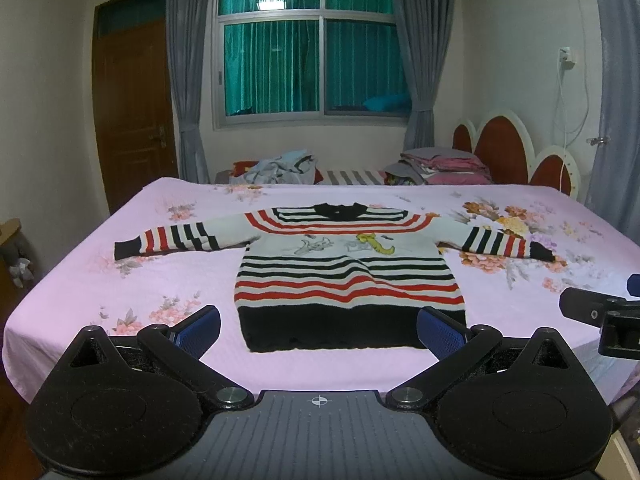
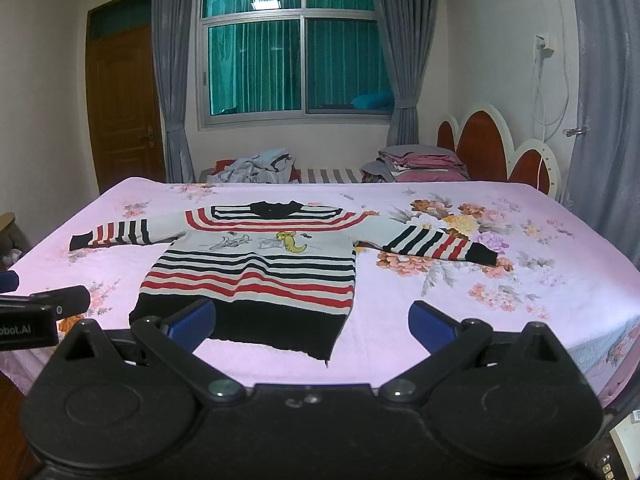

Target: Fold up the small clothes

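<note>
A small striped sweater (image 1: 344,276), red, black and white with a black hem and a cartoon print, lies flat and face up on the pink floral bed sheet (image 1: 160,288), both sleeves spread out sideways. It also shows in the right wrist view (image 2: 256,276). My left gripper (image 1: 318,330) is open and empty, held just before the black hem at the bed's near edge. My right gripper (image 2: 312,322) is open and empty, in front of the hem's right corner. Each gripper shows at the edge of the other's view.
A pile of loose clothes (image 1: 280,168) and a stack of folded bedding (image 1: 444,166) lie beyond the far edge of the bed. A red and white headboard (image 1: 516,152) stands at the right. A wooden door (image 1: 132,112) and a curtained window (image 1: 312,48) are behind.
</note>
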Available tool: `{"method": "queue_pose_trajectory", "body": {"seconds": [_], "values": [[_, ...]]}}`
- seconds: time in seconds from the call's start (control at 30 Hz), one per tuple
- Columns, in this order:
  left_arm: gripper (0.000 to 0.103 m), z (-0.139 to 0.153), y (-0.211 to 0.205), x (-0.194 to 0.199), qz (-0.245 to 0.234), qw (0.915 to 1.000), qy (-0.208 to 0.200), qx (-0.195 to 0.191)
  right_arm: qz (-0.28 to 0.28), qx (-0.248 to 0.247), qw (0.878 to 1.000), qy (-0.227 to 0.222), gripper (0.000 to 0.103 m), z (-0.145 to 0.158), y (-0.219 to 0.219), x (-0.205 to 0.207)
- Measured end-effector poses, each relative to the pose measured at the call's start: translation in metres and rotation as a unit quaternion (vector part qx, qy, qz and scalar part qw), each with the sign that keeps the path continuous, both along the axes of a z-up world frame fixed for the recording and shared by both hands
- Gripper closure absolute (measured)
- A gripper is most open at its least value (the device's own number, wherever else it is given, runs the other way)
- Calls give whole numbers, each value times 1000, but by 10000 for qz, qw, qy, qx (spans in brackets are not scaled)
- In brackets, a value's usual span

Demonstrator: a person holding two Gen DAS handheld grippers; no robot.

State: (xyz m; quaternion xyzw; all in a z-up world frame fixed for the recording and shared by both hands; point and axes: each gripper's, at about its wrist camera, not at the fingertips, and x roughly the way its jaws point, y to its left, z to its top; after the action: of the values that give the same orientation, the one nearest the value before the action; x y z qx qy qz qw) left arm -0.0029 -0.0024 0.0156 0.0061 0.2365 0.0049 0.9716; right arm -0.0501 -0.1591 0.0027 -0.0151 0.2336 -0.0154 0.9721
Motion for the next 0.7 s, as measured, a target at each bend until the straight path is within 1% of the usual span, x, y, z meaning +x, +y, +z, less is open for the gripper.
{"method": "queue_pose_trajectory", "body": {"seconds": [0.7], "values": [[0, 3, -4, -4, 34, 10000, -56, 37, 13, 6, 10000, 16, 0, 2, -1, -2]]}}
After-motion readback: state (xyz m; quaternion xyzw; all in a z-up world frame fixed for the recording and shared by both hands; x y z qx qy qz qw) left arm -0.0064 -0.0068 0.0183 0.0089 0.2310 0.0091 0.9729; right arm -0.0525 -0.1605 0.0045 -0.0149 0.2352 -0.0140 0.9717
